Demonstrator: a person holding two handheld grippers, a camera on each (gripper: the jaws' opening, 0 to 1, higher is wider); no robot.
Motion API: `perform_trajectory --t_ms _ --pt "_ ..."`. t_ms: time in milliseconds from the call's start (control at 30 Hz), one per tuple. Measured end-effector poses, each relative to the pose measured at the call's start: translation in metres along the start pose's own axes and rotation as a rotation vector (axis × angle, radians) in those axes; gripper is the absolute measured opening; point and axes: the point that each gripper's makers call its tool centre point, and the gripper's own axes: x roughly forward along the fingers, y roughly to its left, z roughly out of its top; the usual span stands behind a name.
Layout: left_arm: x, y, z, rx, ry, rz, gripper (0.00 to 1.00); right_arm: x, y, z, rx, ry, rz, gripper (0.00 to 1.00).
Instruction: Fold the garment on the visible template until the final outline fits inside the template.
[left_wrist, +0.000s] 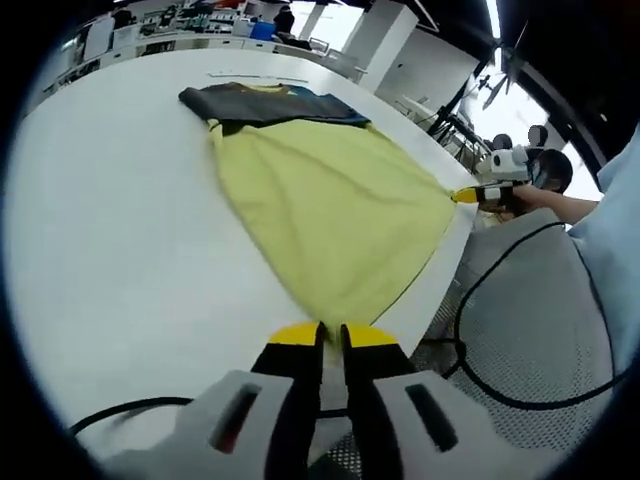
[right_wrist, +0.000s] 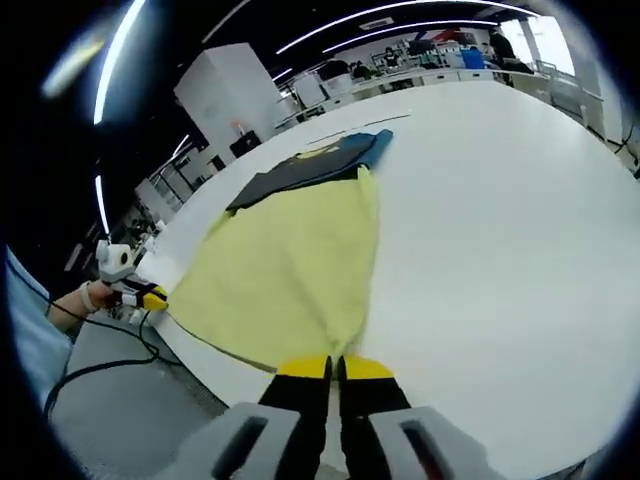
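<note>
A garment lies on the white table (left_wrist: 110, 250), stretched towards the table's near edge. Its yellow body (left_wrist: 330, 210) fans out from a dark grey and blue upper part (left_wrist: 270, 105) at the far end. My left gripper (left_wrist: 331, 336) is shut on one yellow hem corner at the table edge. My right gripper (left_wrist: 468, 195) pinches the other hem corner off to the right. In the right gripper view the yellow body (right_wrist: 290, 270) and dark top (right_wrist: 300, 165) run away from my right gripper (right_wrist: 336, 368), shut on its corner. The left gripper (right_wrist: 152, 297) holds the opposite corner.
A thin pale line (left_wrist: 255, 76) is marked on the table beyond the garment. Black cables (left_wrist: 480, 330) trail over a grey perforated floor (left_wrist: 530, 330) below the edge. A person's hand (right_wrist: 75, 300) and light blue sleeve (left_wrist: 615, 230) are close. Desks stand far behind.
</note>
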Motion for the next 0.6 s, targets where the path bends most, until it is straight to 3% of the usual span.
perform_trajectory --t_ms 300,600 --pt "-0.008 -0.001 0.006 -0.057 0.039 -0.009 0.00 -0.012 0.011 0.018 0.044 -0.024 0.014 0.00" --pt "-0.043 -0.005 0.027 -0.163 -0.065 -0.070 0.00 -0.039 0.045 0.026 0.104 -0.049 0.078 0.00"
